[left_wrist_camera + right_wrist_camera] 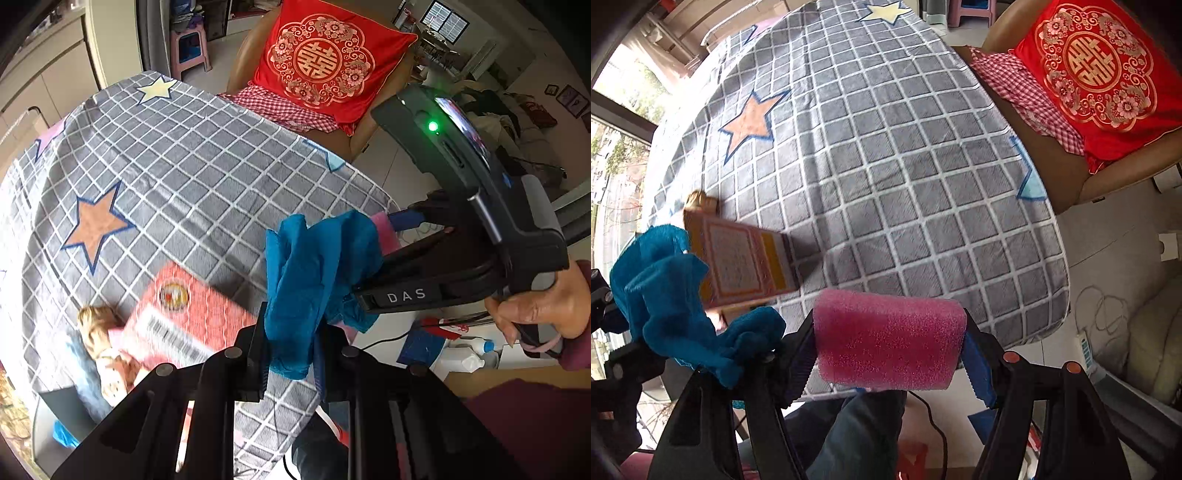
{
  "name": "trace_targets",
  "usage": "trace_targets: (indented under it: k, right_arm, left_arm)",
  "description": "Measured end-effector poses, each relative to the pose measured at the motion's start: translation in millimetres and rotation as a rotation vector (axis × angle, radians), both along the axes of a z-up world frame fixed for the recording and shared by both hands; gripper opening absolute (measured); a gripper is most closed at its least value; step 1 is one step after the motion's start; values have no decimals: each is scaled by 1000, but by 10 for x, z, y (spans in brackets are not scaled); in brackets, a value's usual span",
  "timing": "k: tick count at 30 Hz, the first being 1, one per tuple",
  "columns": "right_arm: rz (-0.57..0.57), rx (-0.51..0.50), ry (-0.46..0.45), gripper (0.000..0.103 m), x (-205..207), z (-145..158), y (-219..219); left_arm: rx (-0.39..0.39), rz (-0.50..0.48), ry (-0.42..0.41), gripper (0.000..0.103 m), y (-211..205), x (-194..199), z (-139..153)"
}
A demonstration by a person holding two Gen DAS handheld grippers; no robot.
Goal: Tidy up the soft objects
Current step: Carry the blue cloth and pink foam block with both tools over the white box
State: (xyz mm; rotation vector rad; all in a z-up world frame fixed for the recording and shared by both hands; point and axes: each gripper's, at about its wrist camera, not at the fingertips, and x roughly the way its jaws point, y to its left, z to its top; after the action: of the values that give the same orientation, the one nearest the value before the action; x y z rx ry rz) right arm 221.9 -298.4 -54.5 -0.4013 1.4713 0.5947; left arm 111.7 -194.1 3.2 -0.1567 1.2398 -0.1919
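Note:
My left gripper (pixel 291 354) is shut on a crumpled blue cloth (pixel 317 280), held above the near edge of the table. The cloth also shows at the left of the right wrist view (pixel 676 295). My right gripper (pixel 890 343) is shut on a pink sponge block (pixel 886 339), held just off the table's near edge; a corner of it shows in the left wrist view (pixel 384 229) behind the cloth. A small doll (pixel 107 347) lies on the table at the near left, partly under a red box (pixel 184 321).
The table wears a grey checked cloth with stars (pixel 184 166). The red and yellow box (pixel 746 262) stands near its front left. A brown chair (pixel 1052 170) with a red cushion (pixel 325 62) and checked fabric (pixel 288 110) stands beyond the table. Bottles (pixel 472 354) sit on the floor.

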Motion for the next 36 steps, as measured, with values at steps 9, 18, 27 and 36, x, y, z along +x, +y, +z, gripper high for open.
trace_targets:
  k: [9, 18, 27, 36]
  right_arm:
    - [110, 1, 15, 71, -546, 44, 193]
    - [272, 9, 36, 71, -1145, 76, 607]
    - [430, 8, 23, 71, -1562, 156, 990]
    - [559, 10, -7, 71, -1853, 280, 1343]
  left_arm:
    - [-1, 79, 14, 21, 155, -651, -19]
    - [15, 220, 30, 21, 455, -1275, -50]
    - [8, 390, 8, 21, 810, -1760, -13]
    - [2, 529, -26, 21, 1085, -2023, 17]
